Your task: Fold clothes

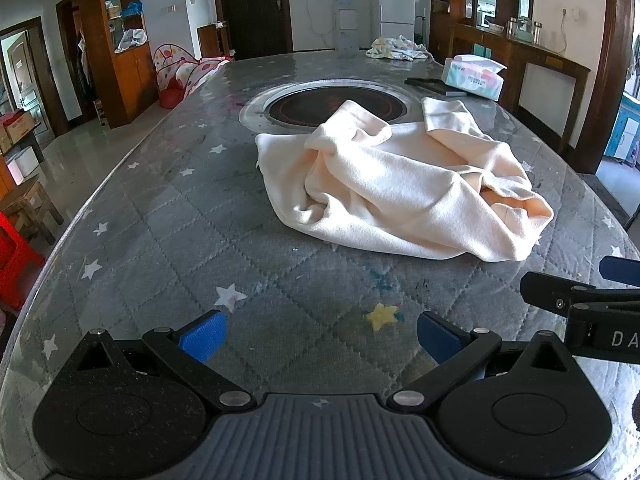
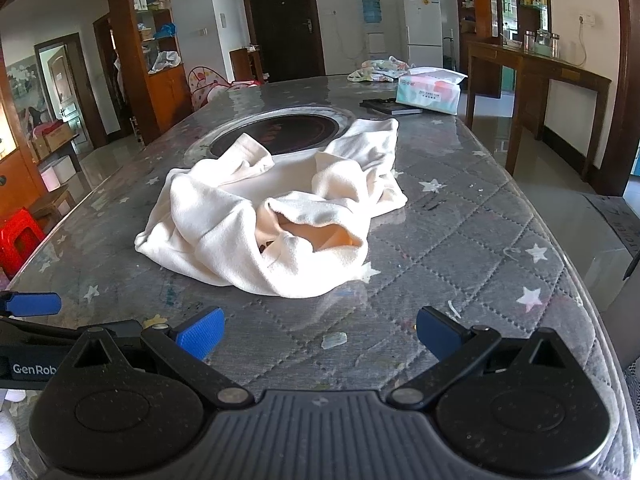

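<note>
A crumpled cream-coloured garment lies in a heap on the grey quilted table cover, with two ends reaching toward a round dark hotplate. In the right wrist view the garment shows an open hem facing me. My left gripper is open and empty, hovering near the table's front edge, short of the garment. My right gripper is open and empty too, just in front of the garment. The right gripper shows at the right edge of the left wrist view; the left one shows at the left edge of the right wrist view.
A tissue pack and a flat dark object sit at the far right of the table. A bundle of patterned cloth lies at the far end. A wooden side table stands to the right; red stools stand to the left.
</note>
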Demonstrator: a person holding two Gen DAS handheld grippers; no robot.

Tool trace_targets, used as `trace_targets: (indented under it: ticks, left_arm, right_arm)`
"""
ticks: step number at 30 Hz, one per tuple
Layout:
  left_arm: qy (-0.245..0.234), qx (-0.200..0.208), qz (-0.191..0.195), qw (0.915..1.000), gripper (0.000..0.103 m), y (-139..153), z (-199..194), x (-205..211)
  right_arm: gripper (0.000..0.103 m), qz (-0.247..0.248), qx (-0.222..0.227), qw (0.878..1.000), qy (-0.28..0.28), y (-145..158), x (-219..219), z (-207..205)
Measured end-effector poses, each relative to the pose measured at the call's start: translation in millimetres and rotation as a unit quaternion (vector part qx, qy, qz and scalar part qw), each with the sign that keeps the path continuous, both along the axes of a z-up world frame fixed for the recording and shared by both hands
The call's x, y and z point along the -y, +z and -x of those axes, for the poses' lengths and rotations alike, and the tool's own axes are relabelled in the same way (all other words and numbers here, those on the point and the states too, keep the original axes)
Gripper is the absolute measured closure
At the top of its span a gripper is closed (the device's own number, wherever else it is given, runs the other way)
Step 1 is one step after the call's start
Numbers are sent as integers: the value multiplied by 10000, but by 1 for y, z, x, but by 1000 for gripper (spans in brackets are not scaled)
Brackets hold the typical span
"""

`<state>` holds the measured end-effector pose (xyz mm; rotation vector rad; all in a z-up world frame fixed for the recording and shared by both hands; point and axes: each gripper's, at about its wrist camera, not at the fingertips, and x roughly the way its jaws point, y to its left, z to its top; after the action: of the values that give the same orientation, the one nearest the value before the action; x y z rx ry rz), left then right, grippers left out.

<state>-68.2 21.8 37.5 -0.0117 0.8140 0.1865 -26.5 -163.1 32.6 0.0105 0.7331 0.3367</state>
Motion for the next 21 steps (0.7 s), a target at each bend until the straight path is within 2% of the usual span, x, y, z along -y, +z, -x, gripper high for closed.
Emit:
trace_targets:
  ticks: [21]
  left_arm:
    - [33, -140, 21, 9999, 0, -6, -5, -2]
  right_arm:
    - [0, 48, -55, 10000, 53, -2, -6, -4]
